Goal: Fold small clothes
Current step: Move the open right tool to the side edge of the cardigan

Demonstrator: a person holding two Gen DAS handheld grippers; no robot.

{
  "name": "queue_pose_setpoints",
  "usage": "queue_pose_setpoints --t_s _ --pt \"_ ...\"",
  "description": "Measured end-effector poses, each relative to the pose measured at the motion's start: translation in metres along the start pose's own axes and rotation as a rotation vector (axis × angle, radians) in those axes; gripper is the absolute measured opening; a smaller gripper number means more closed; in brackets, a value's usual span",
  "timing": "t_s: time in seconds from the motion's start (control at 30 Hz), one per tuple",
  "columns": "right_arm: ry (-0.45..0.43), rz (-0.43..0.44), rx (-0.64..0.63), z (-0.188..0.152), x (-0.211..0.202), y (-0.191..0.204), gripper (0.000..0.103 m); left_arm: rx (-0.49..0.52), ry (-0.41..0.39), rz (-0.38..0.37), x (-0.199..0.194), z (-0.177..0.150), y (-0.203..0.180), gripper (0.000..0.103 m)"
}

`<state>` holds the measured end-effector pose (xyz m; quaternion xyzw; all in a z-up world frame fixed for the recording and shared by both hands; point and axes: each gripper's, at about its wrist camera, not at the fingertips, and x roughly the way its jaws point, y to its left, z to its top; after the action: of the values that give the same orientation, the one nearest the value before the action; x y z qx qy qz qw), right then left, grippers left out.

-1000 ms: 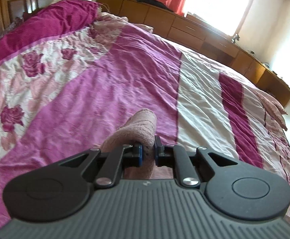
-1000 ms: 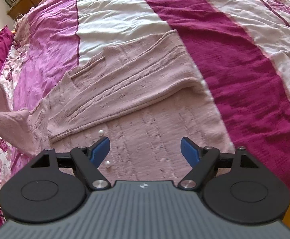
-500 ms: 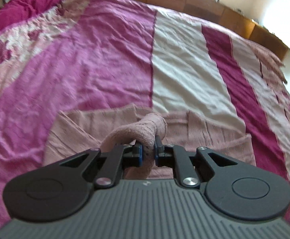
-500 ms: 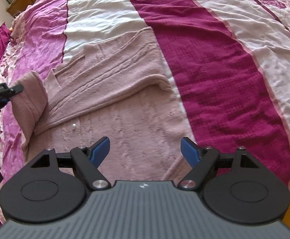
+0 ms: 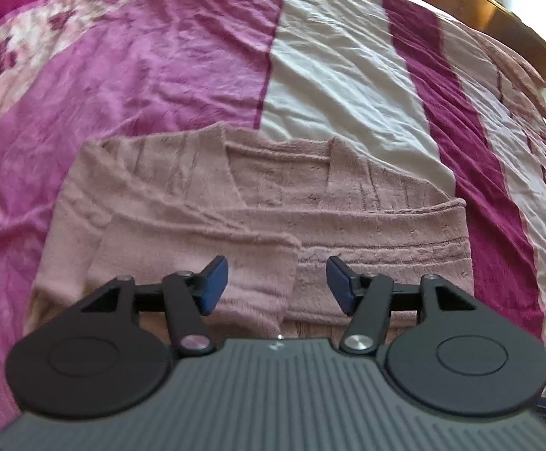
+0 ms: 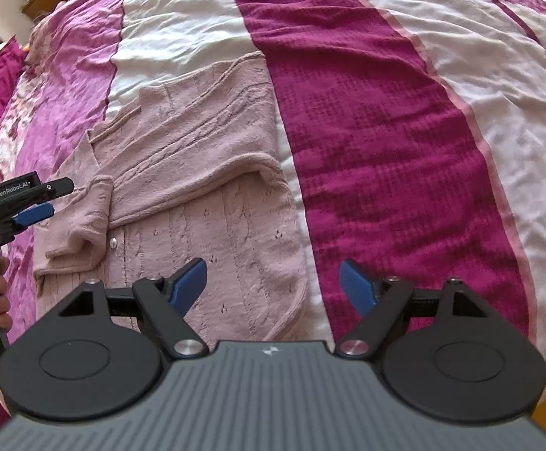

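Observation:
A dusty-pink knit cardigan (image 5: 258, 203) lies flat on the bed, both sleeves folded across its body. It also shows in the right wrist view (image 6: 205, 173). My left gripper (image 5: 276, 282) is open and empty just above the left sleeve's cuff (image 5: 235, 263), which lies folded over the chest. In the right wrist view the left gripper (image 6: 36, 208) hovers at the cardigan's left edge beside that cuff (image 6: 85, 218). My right gripper (image 6: 273, 285) is open and empty above the cardigan's lower right hem (image 6: 291, 293).
The bedspread (image 5: 160, 56) has magenta, white and dark crimson stripes (image 6: 367, 131) and a floral band at the left. A wooden cabinet edge (image 5: 498, 11) runs behind the bed. A white button (image 6: 113, 242) shows on the cardigan front.
My left gripper carried the sleeve over the cardigan's body, opened and let it go; the sleeve now lies flat. The right gripper stayed open and drifted slightly right.

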<state>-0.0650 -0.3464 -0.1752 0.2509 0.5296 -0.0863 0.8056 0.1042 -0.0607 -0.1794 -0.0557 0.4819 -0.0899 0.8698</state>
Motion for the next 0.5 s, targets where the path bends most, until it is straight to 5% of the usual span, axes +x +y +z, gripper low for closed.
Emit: queue_pose_setpoints --t_s 0.3,0.5 --pt "0.040 0.045 -0.045 0.019 0.022 0.014 0.083 -0.132 0.003 0.075 -0.022 -0.018 0.025 0.060" --pt "0.059 0.107 -0.038 0.025 0.047 0.059 0.083 -0.160 0.006 0.108 -0.028 -0.025 0.067 0.060"
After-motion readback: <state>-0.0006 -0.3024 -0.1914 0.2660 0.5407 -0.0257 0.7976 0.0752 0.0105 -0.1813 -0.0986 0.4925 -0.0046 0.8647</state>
